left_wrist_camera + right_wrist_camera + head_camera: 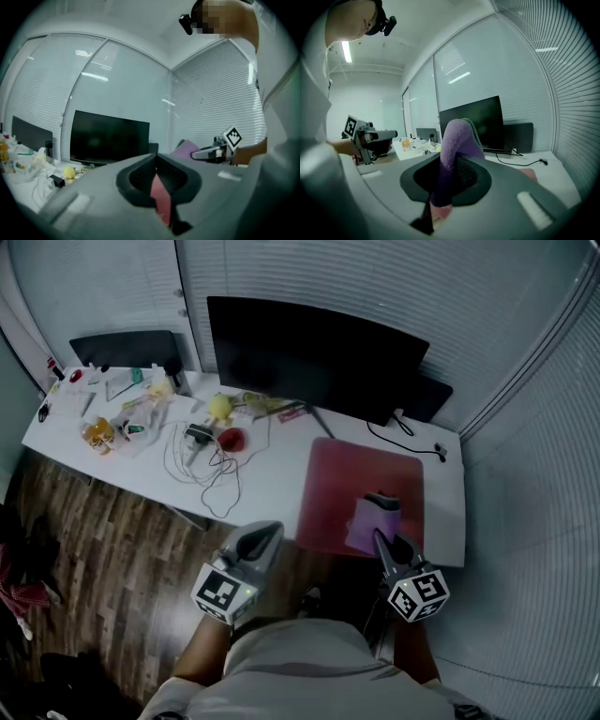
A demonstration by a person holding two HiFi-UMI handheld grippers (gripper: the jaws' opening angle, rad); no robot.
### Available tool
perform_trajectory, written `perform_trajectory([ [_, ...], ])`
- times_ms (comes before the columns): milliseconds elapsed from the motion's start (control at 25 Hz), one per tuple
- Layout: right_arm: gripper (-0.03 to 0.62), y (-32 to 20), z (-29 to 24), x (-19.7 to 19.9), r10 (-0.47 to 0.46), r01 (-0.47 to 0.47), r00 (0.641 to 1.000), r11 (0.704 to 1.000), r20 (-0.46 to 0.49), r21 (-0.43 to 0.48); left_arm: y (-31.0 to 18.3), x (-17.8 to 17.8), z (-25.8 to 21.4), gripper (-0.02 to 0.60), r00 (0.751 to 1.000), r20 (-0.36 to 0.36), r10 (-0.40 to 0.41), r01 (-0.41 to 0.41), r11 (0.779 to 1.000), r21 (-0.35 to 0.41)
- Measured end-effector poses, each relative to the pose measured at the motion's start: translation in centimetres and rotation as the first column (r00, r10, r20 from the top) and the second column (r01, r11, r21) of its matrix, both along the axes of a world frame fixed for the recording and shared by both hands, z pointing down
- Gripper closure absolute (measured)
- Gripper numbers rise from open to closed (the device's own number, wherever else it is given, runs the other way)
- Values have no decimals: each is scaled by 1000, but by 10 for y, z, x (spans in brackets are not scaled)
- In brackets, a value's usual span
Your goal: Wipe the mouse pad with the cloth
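Observation:
A red mouse pad (352,474) lies on the white desk (272,479), at its right end in front of the monitor. A purple cloth (366,526) rests on the pad's near part, and my right gripper (380,536) is shut on it. In the right gripper view the cloth (457,136) rises in a fold between the jaws of the right gripper (450,159), with the pad (529,174) showing beyond. My left gripper (270,529) hangs off the desk's front edge, just left of the pad. In its own view the left gripper (156,161) is shut, with red in the slit.
A black monitor (314,352) stands behind the pad, with a black cable (412,437) at its right. White cords (202,465), a yellow toy (219,407), a red item (231,439) and bottles (98,432) crowd the desk's left half. Wooden floor (112,549) lies below.

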State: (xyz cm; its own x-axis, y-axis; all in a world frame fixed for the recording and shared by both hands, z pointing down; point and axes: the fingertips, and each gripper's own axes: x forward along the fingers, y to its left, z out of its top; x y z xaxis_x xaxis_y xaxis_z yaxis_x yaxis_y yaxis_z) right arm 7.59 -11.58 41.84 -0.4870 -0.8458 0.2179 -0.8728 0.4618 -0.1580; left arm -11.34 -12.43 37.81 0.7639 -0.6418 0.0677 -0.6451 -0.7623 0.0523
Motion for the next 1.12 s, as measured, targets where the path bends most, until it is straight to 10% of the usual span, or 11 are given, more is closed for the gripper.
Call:
perform_trajectory([
  [560, 549, -118, 64, 55, -21, 30, 998, 990, 66, -138, -116, 63, 39, 580, 999, 51, -20, 24, 997, -70],
  [1120, 548, -263, 139, -128, -206, 194, 978, 938, -11, -288, -235, -40, 88, 578, 999, 21, 30, -25, 982, -189],
])
